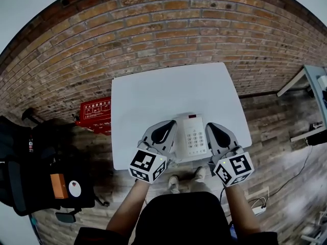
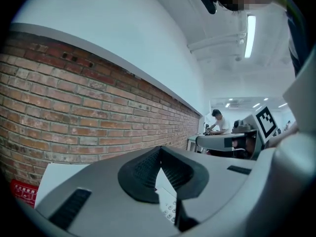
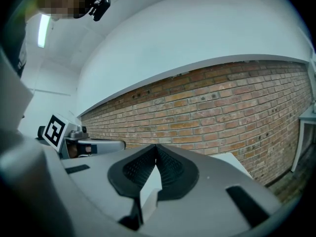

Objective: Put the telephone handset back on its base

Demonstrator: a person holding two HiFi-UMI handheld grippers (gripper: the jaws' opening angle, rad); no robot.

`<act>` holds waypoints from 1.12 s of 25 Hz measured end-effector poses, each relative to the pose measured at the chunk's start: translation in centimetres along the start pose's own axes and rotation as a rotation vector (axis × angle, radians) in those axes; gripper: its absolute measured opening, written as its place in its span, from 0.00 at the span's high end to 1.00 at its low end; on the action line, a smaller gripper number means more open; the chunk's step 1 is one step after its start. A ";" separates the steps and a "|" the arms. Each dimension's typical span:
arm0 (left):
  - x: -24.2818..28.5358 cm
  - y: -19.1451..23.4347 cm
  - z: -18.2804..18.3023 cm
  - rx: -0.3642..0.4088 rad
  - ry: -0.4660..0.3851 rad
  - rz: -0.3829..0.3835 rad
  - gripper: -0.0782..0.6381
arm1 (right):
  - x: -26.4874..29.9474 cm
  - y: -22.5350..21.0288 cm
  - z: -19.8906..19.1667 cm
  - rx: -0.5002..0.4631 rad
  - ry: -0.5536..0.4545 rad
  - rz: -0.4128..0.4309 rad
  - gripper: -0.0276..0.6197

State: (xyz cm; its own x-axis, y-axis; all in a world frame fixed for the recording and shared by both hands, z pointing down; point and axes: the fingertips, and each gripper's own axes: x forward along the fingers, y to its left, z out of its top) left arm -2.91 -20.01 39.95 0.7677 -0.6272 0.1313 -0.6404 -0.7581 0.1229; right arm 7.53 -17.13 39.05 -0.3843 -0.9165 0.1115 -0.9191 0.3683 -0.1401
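Observation:
A white telephone [image 1: 193, 136] with a keypad sits near the front edge of the white table [image 1: 153, 96]. What looks like its handset [image 1: 179, 137] lies along the base's left side, partly hidden by my left gripper. My left gripper [image 1: 164, 131] is just left of the phone and my right gripper [image 1: 218, 134] just right of it. In the left gripper view the jaws [image 2: 160, 149] meet at the tips with nothing between them, and the keypad [image 2: 168, 209] shows below. The right gripper's jaws [image 3: 156, 147] also meet at the tips, empty.
A brick wall [image 1: 168, 29] runs behind the table. A red box [image 1: 95, 115] stands on the floor at the left, beside a black bag [image 1: 46, 172]. Another table [image 1: 311, 83] is at the right, and a power strip [image 1: 258, 204] lies on the floor.

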 end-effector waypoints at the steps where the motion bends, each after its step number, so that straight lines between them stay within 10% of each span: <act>1: -0.1 0.0 0.0 -0.002 -0.002 -0.007 0.88 | -0.1 0.2 0.0 0.001 -0.003 -0.005 0.94; 28: -1.6 -3.2 0.4 -0.053 -0.025 -0.189 0.88 | -3.4 2.3 0.0 -0.028 -0.028 -0.116 0.94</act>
State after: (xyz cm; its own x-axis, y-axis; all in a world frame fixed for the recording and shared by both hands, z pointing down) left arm -2.07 -16.66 38.95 0.8743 -0.4793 0.0770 -0.4847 -0.8527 0.1948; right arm 6.73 -13.11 38.39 -0.2734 -0.9569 0.0982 -0.9593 0.2638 -0.1003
